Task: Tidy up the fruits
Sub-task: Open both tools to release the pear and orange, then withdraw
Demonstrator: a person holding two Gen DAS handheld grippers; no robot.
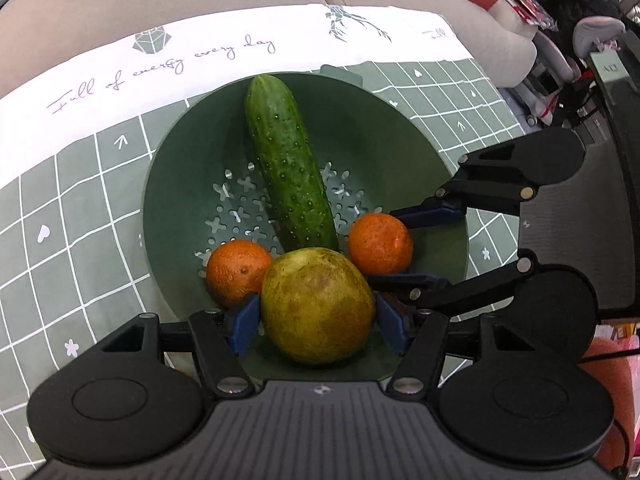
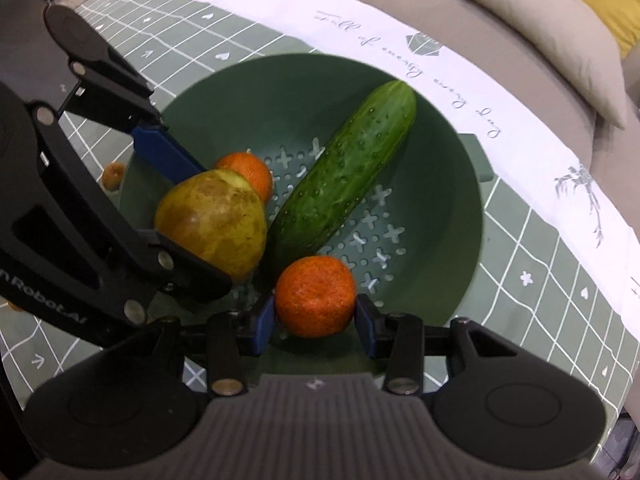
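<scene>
A green colander bowl (image 1: 172,184) (image 2: 440,168) sits on the checked tablecloth and holds a cucumber (image 1: 288,164) (image 2: 344,176) and an orange (image 1: 238,272) (image 2: 248,172). My left gripper (image 1: 318,312) is shut on a yellow-green pear (image 1: 318,304) (image 2: 212,220) over the bowl's near rim. My right gripper (image 2: 315,318) (image 1: 400,246) is shut on a second orange (image 2: 316,296) (image 1: 380,242) inside the bowl, right of the pear.
A small brownish fruit (image 2: 113,174) lies on the cloth left of the bowl. A grey sofa with a beige cushion (image 2: 540,32) is behind the table. Clutter and a chair (image 1: 592,36) stand at the far right.
</scene>
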